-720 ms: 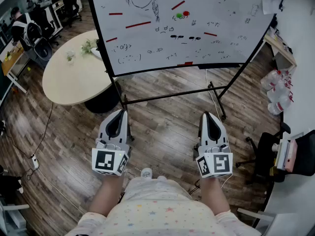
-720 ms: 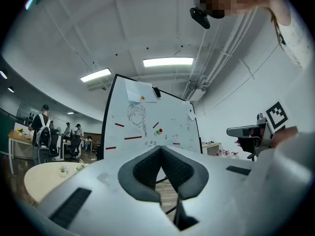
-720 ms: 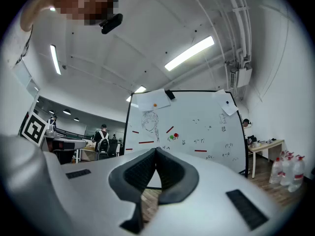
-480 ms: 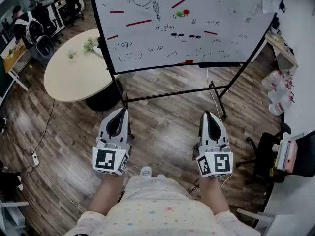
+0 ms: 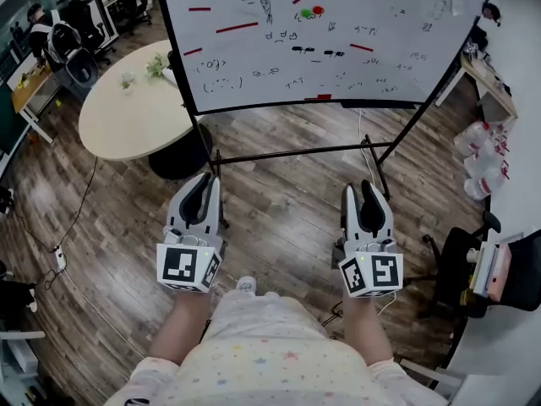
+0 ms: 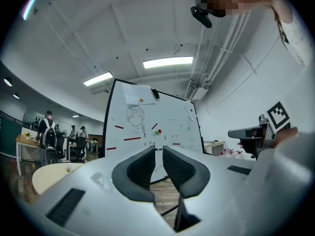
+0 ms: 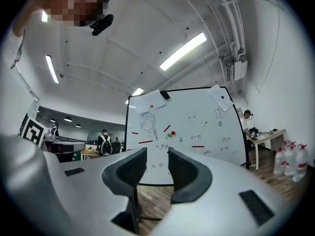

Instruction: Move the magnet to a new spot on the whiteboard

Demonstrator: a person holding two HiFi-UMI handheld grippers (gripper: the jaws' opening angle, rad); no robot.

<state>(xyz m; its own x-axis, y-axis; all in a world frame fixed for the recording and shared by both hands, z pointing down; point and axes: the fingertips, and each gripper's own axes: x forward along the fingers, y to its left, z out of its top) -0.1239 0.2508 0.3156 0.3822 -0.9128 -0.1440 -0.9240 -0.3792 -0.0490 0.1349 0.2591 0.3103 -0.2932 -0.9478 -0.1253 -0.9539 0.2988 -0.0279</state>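
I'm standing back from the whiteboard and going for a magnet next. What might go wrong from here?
1. The stand's crossbar and foot lie between the person and the whiteboard. Stepping in may catch a shoe.
2. The red magnet sits right beside the green magnet, so a wide grab could knock both.
3. The left gripper is shut and would only push a magnet. The right gripper is open, so it is probably the safer choice.
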